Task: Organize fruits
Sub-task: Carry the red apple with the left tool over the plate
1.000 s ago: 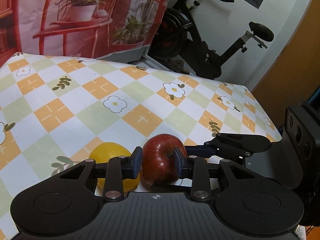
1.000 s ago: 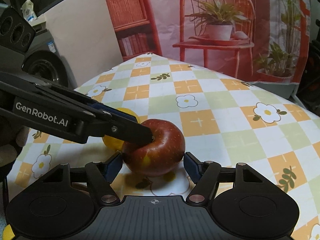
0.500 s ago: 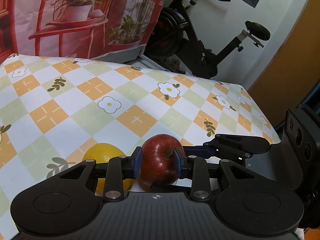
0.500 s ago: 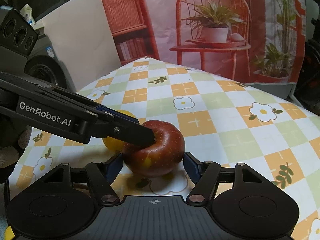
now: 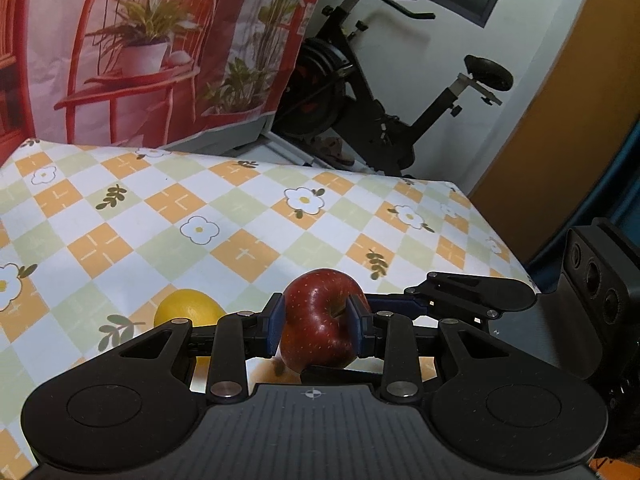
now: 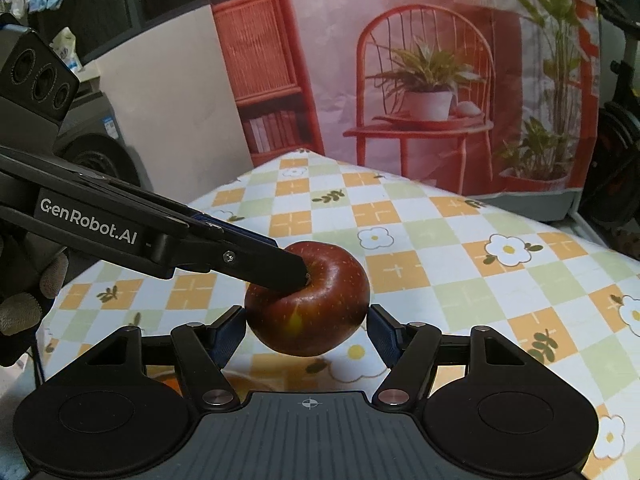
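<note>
A dark red apple (image 5: 320, 324) hangs a little above the checked tablecloth (image 5: 224, 208). My left gripper (image 5: 318, 320) is shut on it, one blue pad on each side. In the right wrist view the left gripper's upper finger (image 6: 256, 262) comes in from the left and sits in the stem dimple of the apple (image 6: 308, 312). My right gripper (image 6: 307, 320) is shut on the same apple, its pads against the lower sides. A yellow fruit (image 5: 188, 310) lies on the cloth just left of the apple, partly hidden by my left gripper's finger.
A printed backdrop with a red chair (image 6: 424, 92) hangs behind the table. An exercise bike (image 5: 380, 92) stands past the far right corner. The table's right edge (image 5: 496, 236) is close. A gloved hand (image 6: 24, 300) holds the left gripper.
Both grippers have risen together with the apple between them, and it has left the cloth. The yellow fruit has stayed on the table.
</note>
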Demonstrator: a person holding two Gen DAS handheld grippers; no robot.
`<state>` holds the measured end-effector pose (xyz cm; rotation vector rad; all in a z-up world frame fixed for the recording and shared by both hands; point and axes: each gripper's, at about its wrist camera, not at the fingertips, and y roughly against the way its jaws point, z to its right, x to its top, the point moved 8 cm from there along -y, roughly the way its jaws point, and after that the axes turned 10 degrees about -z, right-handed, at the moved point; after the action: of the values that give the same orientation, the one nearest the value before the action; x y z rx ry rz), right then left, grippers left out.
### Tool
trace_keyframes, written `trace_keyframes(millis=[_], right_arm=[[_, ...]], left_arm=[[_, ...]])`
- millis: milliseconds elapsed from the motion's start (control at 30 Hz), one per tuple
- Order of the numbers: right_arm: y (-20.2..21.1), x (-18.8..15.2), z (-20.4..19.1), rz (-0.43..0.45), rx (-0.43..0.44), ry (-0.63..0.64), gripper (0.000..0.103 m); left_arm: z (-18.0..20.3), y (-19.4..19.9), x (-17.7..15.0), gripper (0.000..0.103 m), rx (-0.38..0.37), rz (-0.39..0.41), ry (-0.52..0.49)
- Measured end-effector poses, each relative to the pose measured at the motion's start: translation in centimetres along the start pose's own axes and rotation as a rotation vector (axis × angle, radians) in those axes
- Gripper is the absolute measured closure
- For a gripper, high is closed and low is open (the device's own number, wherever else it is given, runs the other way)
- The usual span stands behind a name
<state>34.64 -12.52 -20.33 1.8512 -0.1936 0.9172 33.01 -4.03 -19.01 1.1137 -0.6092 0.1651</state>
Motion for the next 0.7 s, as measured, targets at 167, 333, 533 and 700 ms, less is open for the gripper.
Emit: trace_keyframes(millis=[167, 333, 533, 700], right_arm=[[2.0, -0.8, -1.4, 0.018, 0.0, 0.004, 0.04], [3.8, -2.2, -2.7, 0.028, 0.004, -0.001, 0.04], [5.5, -4.1, -3.7, 0.033, 0.013, -0.016, 0.04], [6.4, -5.7, -4.6, 0.023, 0.03, -0.037, 0.04]], left_arm=[[1.2, 1.5, -1.2, 0.068, 0.004, 0.009, -0.022], [2.3, 2.6, -2.7, 0.068, -0.007, 0.012, -0.029], [4.0, 3.3, -4.6, 0.068, -0.018, 0.0, -0.049], [4.5, 3.7, -6.0, 0.068, -0.023, -0.014, -0.041]])
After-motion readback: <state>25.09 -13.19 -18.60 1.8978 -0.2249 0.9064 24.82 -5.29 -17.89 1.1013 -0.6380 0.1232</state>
